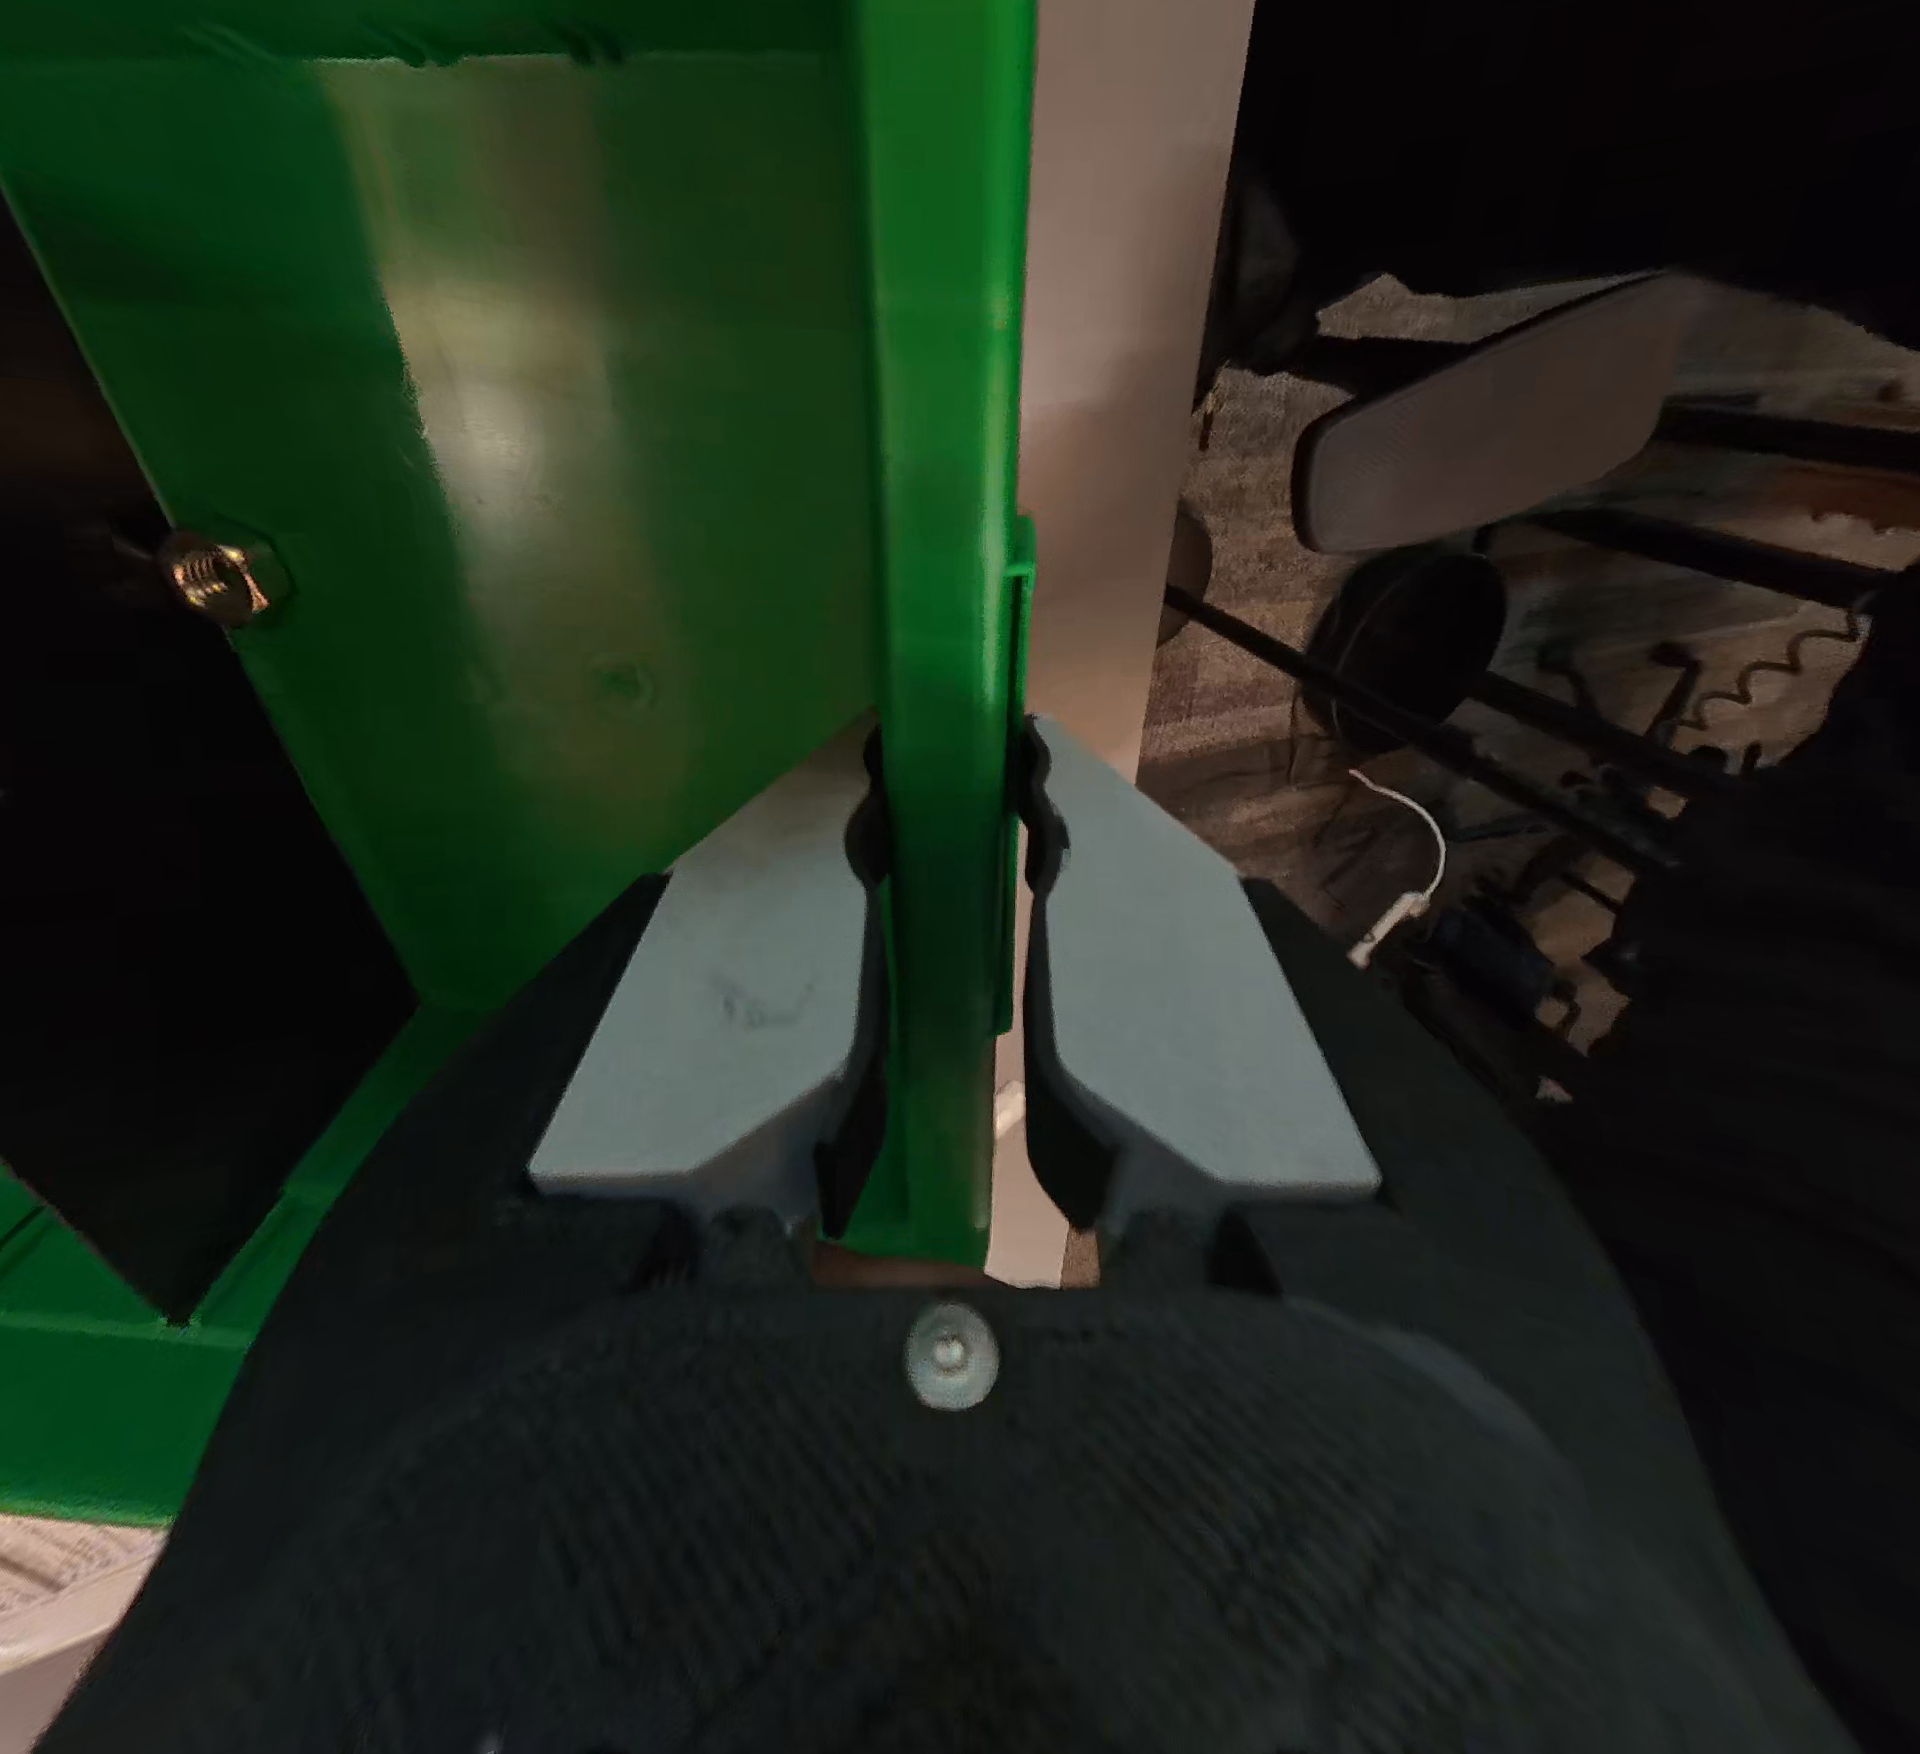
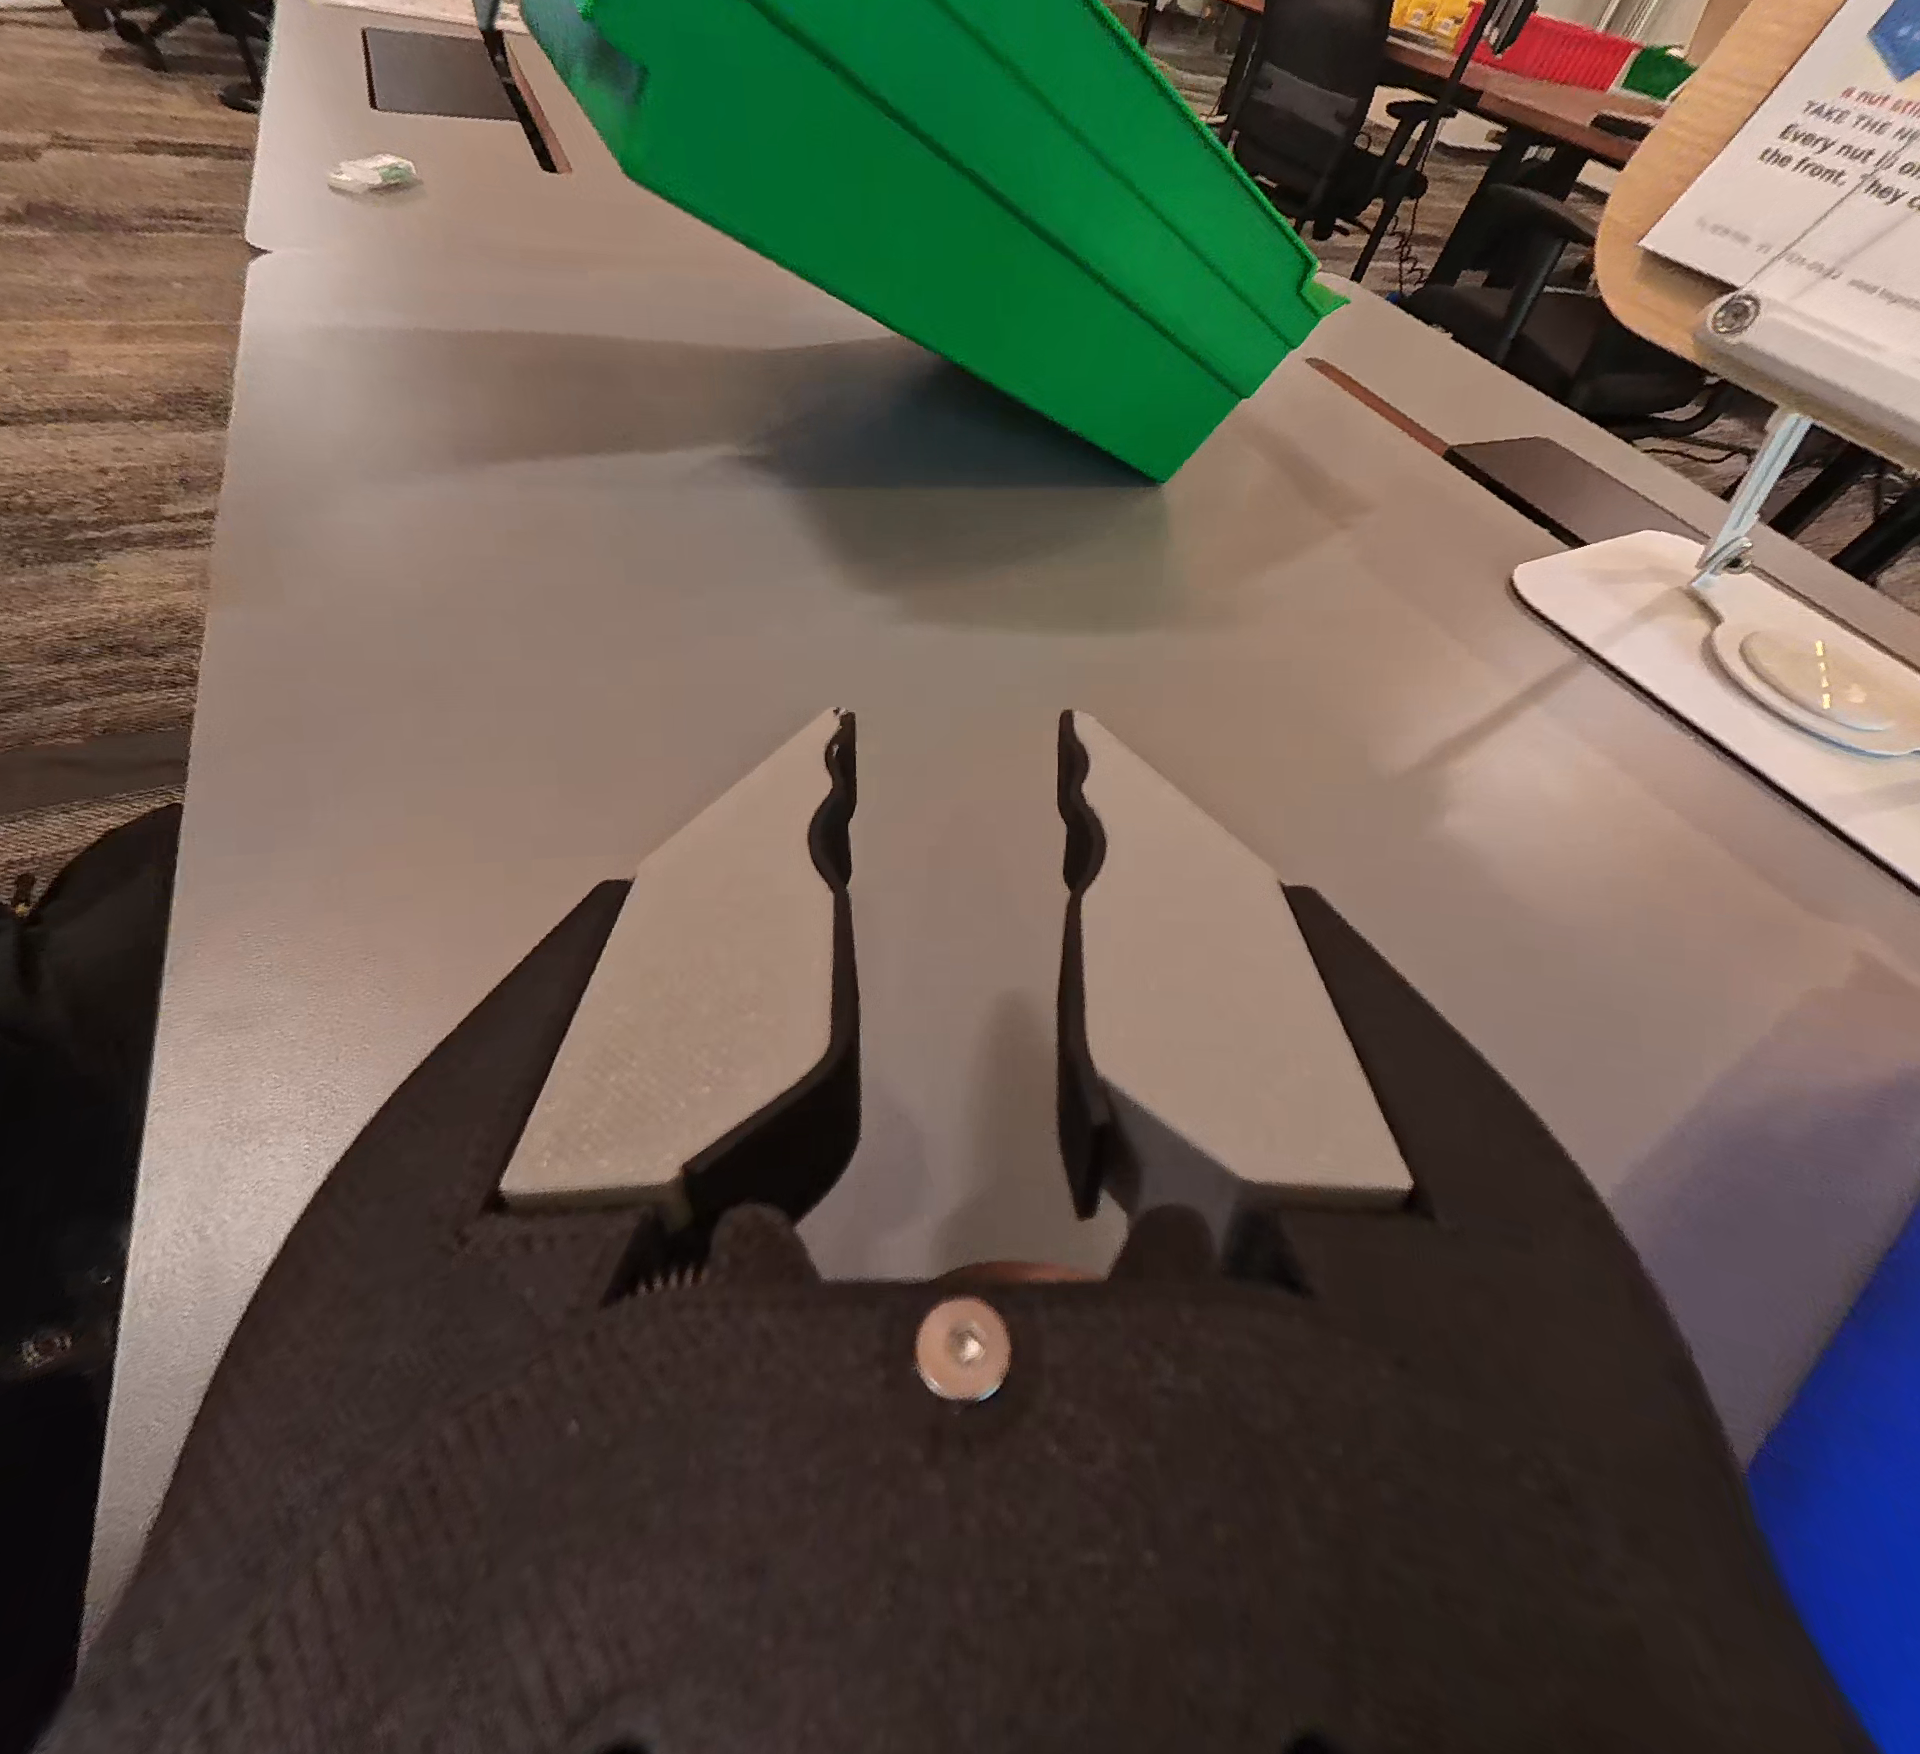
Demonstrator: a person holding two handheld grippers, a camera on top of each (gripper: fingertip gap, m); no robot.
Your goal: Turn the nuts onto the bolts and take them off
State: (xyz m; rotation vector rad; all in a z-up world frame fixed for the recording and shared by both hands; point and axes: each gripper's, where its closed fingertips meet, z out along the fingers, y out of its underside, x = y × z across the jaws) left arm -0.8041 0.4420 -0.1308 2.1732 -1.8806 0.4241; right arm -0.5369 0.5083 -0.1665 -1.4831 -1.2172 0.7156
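Observation:
My left gripper (image 1: 951, 790) is shut on the side wall of a green plastic bin (image 1: 582, 416), which fills the left wrist view. A brass nut (image 1: 223, 574) sits inside the bin against its left edge. In the right wrist view the same green bin (image 2: 914, 177) is tilted steeply, with one low corner touching or just above the grey table (image 2: 540, 624). My right gripper (image 2: 956, 738) is open and empty, low over the table in front of the bin and well apart from it. No bolts show in either view.
A white sign stand (image 2: 1704, 624) holding a printed sheet (image 2: 1829, 177) stands at the table's right. A small white object (image 2: 374, 172) lies far left on the table. Office chairs and desks stand behind. Past the bin, the left wrist view shows the floor with a chair base (image 1: 1413, 634).

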